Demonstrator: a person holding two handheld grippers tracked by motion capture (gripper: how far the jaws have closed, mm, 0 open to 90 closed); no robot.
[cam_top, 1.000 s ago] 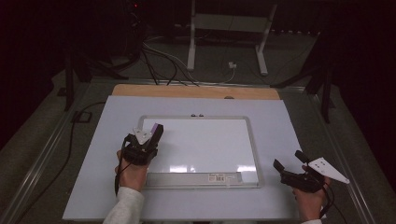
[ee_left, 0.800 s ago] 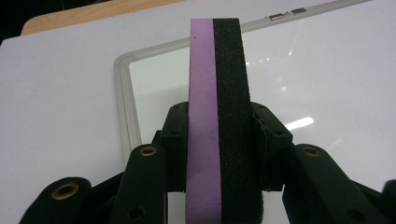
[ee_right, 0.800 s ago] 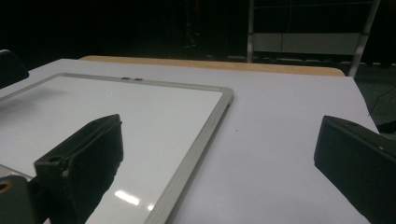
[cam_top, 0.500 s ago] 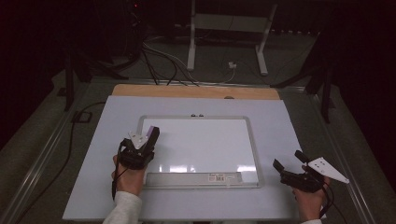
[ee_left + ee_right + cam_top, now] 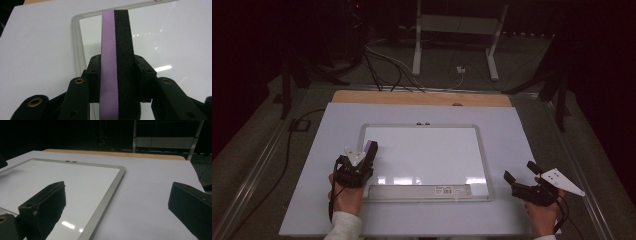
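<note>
A framed whiteboard [image 5: 427, 150] lies flat in the middle of the white table cover [image 5: 322, 130]. My left gripper [image 5: 368, 151] is shut on a purple-and-black eraser [image 5: 116, 62], held on edge over the board's left frame [image 5: 76, 47], near its front corner. In the high view the eraser [image 5: 371, 148] points away from me. My right gripper [image 5: 519, 176] stands open with nothing between its jaws, off the board's front right corner, above the table cover [image 5: 150, 195]. The whiteboard [image 5: 62, 182] surface looks blank in both gripper views.
A wooden board edge [image 5: 422, 98] shows beyond the cover. Cables [image 5: 382, 65] and a white stand [image 5: 457, 30] sit on the dark floor behind the table. A cable [image 5: 287, 150] trails along the table's left side.
My left gripper with the eraser has drawn back toward me and a little left along the board's left frame. The right gripper has stayed in place.
</note>
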